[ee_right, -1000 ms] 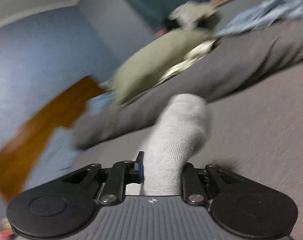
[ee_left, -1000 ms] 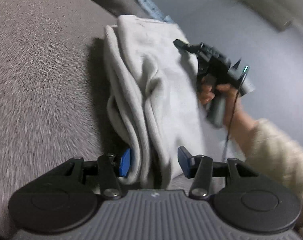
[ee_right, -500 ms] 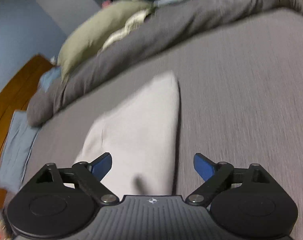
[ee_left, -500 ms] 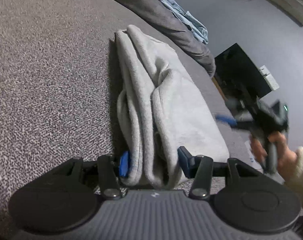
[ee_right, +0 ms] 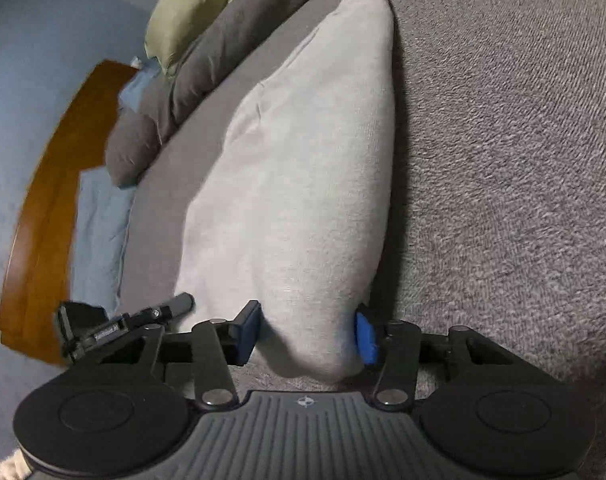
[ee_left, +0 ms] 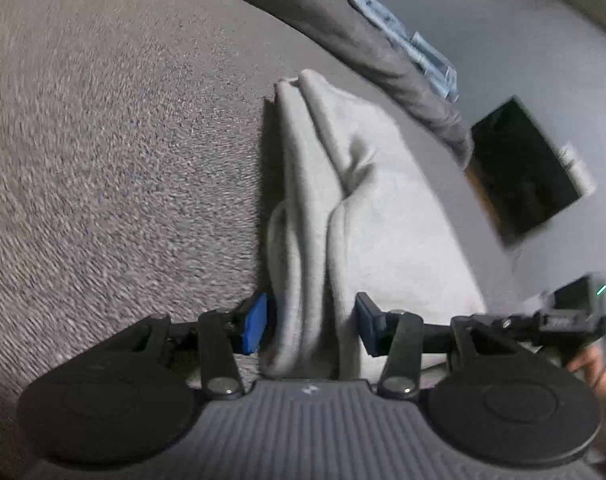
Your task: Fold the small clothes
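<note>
A light grey garment (ee_left: 367, 200), folded lengthwise, lies on the grey bed cover (ee_left: 123, 160). My left gripper (ee_left: 311, 328) has the near end of its layered folds between the blue pads. Both pads touch the cloth as the jaws close a little more. In the right wrist view the same garment (ee_right: 311, 160) runs away as a long, smooth wedge. My right gripper (ee_right: 307, 332) is closing on its near rounded corner, and both pads press the fabric. The right tool's body (ee_left: 571, 316) and a hand show at the left wrist view's right edge.
A rolled dark grey duvet (ee_right: 191, 64) and an olive pillow (ee_right: 183, 12) lie along the bed's far side. Beyond them are a wooden bed frame (ee_right: 43, 208) and light blue sheet (ee_right: 99, 232). Blue denim clothing (ee_left: 403, 36) lies on the duvet, and a black screen (ee_left: 527, 172) stands by the wall.
The right gripper let go of the garment's far end, opened wide, swept back to the near end and closed around that corner. The left gripper kept its hold, rising and tilting slightly.
</note>
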{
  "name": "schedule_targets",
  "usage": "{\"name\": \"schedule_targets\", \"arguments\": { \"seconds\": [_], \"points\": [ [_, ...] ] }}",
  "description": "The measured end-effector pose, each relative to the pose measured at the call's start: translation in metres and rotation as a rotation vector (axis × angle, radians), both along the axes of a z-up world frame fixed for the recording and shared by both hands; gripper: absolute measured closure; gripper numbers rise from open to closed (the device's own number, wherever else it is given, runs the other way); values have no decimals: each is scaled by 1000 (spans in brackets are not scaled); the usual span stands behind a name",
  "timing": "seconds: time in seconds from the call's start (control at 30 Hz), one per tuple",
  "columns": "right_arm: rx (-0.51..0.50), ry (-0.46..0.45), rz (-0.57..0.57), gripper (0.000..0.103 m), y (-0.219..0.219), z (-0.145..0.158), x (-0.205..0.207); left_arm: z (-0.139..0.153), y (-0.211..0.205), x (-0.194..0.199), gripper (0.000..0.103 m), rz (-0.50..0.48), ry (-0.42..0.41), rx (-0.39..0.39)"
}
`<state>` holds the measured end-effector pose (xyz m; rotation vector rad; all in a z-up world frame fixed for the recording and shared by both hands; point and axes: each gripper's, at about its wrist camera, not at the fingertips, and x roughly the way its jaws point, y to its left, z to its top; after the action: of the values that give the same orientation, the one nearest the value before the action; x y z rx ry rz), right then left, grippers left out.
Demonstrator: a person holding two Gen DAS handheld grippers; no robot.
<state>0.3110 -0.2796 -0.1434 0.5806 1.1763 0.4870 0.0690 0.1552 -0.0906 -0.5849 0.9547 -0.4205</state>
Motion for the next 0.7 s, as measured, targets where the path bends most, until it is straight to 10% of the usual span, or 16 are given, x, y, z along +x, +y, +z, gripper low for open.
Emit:
{"name": "schedule_targets", "arguments": {
  "seconds": [0.17,0.3,0.4,0.7],
  "points": [
    [-203,-258,33,29,9,29,-21,39,-22,-14,53,29,-265,128],
    [-294,-510,186,62,28,49,-44,63,-64,-22,46,-83,-482,288],
    [-361,-575,290,82,39,45,-54,56,-101,-9,46,-165,-497,385],
    [-480,-552,319,81,78,37,-43,16,-127,50,47,-83,-333,470]
  ]
}}
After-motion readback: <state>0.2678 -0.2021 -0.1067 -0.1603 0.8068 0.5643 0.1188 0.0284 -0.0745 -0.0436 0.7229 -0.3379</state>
